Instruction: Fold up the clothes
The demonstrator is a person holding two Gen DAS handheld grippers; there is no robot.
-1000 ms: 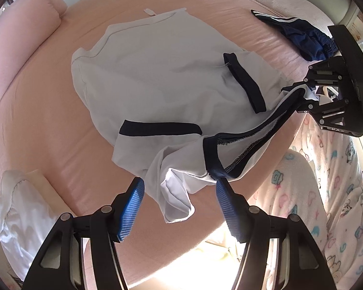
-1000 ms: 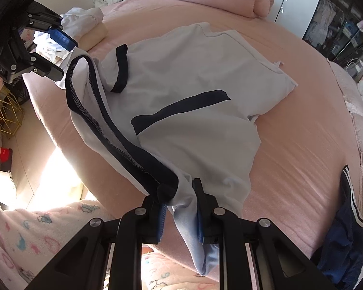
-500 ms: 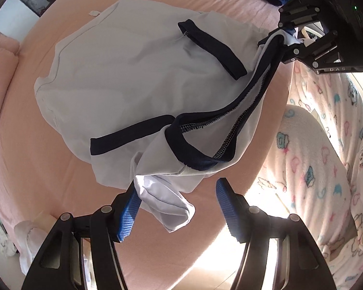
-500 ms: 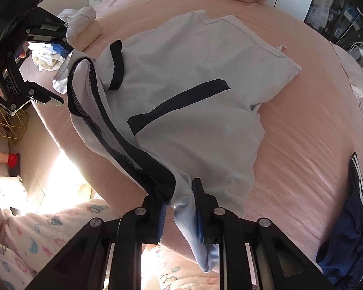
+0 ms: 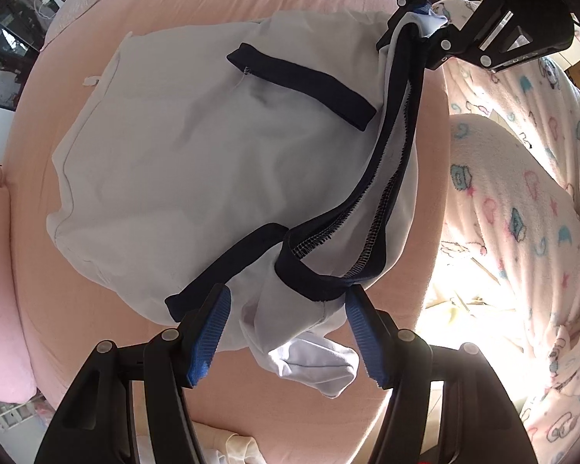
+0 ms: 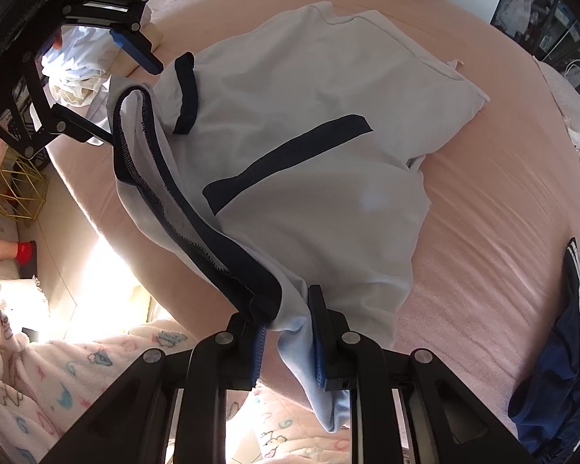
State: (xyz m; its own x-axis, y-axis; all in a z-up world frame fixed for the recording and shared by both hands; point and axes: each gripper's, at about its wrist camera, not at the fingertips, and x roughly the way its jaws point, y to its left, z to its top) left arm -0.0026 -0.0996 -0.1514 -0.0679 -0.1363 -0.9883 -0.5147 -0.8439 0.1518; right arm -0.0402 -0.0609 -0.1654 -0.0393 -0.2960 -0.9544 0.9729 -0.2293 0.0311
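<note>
Shirt (image 5: 197,162) waistband gripped at one end by right gripper (image 6: 288,342) jaws, other end loose between left gripper (image 5: 288,332) parted jaws.

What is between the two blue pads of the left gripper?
In the left wrist view, the left gripper stands open around a hanging corner of the white shirt, near its navy trim; neither pad visibly presses it.

My left wrist camera is looking almost straight down, close over the white shorts (image 5: 212,162) on the pink bed (image 5: 251,11). My right one is facing steeply down from the opposite end. Both are sharing the shorts, bed and each other's claw.
</note>
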